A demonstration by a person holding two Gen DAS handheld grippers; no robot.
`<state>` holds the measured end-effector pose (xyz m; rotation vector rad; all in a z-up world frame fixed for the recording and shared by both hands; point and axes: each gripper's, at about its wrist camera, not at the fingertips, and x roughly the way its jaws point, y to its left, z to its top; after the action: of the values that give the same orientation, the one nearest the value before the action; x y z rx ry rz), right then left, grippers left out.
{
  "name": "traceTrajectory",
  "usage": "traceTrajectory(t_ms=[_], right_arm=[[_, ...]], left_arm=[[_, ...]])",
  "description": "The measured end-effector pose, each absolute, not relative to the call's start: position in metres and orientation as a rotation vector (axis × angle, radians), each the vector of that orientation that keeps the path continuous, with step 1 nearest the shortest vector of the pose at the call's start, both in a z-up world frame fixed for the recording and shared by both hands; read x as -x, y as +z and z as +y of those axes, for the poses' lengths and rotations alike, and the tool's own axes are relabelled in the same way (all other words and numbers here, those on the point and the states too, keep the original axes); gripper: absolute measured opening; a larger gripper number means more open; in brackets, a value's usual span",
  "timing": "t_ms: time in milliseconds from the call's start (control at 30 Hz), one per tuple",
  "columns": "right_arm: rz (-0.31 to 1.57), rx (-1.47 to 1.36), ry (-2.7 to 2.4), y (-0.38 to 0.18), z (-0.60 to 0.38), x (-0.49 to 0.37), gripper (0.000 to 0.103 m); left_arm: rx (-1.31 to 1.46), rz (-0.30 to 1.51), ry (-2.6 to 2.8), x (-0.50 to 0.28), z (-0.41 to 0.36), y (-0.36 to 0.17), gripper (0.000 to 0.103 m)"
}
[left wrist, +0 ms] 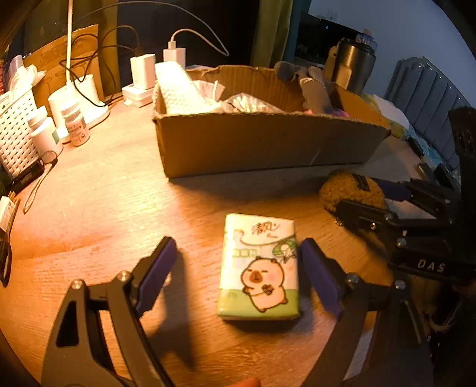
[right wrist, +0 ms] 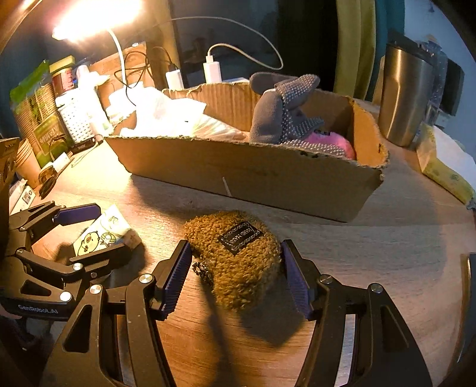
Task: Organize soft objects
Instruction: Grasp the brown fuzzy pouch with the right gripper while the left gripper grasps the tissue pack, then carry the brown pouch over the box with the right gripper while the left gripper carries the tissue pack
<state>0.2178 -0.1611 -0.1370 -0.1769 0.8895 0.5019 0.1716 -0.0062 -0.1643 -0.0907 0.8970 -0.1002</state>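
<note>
Left gripper (left wrist: pixel 235 262) is spread wide over the wooden table (left wrist: pixel 104 208), tissue pack (left wrist: pixel 258 268) lying flat between its fingers. Right-side pad sits just beside the pack's edge, left-side pad well apart; nothing gripped. Pack shows a cartoon animal on green and white.

Right gripper (right wrist: pixel 235 268) straddles a brown fuzzy pouch (right wrist: pixel 238 256) with a black label, pouch resting on the table. Right pad looks to be touching the fuzz, left pad just beside it; cannot tell if it is squeezing. Small chain hangs off the pouch's near-left side.

Cardboard box (right wrist: pixel 238 169) stands behind both, open top, torn rim. Inside: grey dotted gloves (right wrist: pixel 285 110) over something pink at the right end, white packets at the left end. Steel tumbler (right wrist: pixel 404 95) stands right of the box. Lamp (right wrist: pixel 89 18), chargers and white basket (left wrist: pixel 15 131) crowd the table's far left.
</note>
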Motion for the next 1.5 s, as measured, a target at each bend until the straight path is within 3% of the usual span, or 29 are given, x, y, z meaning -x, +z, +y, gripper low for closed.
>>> traceTrajectory(t_ms=[267, 300, 400, 467, 1500], right_arm=[[0.894, 0.175, 0.510, -0.137, -0.161, -0.218, 0.058], [0.893, 0.177, 0.510, -0.137, -0.161, -0.217, 0.056], [0.885, 0.191, 0.509, -0.136, -0.160, -0.214, 0.051], [0.875, 0.210, 0.514, -0.135, -0.157, -0.210, 0.049], [0.725, 0.175, 0.479, -0.083, -0.183, -0.163, 0.049]], left_arm=[[0.044, 0.910, -0.085, -0.174, -0.014, -0.166, 0.085], [0.052, 0.907, -0.087, -0.174, -0.014, -0.165, 0.082], [0.055, 0.896, -0.096, -0.171, -0.013, -0.164, 0.051], [0.045, 0.889, -0.098, -0.171, -0.015, -0.162, 0.047], [0.054, 0.765, -0.114, -0.128, -0.015, -0.114, 0.047]])
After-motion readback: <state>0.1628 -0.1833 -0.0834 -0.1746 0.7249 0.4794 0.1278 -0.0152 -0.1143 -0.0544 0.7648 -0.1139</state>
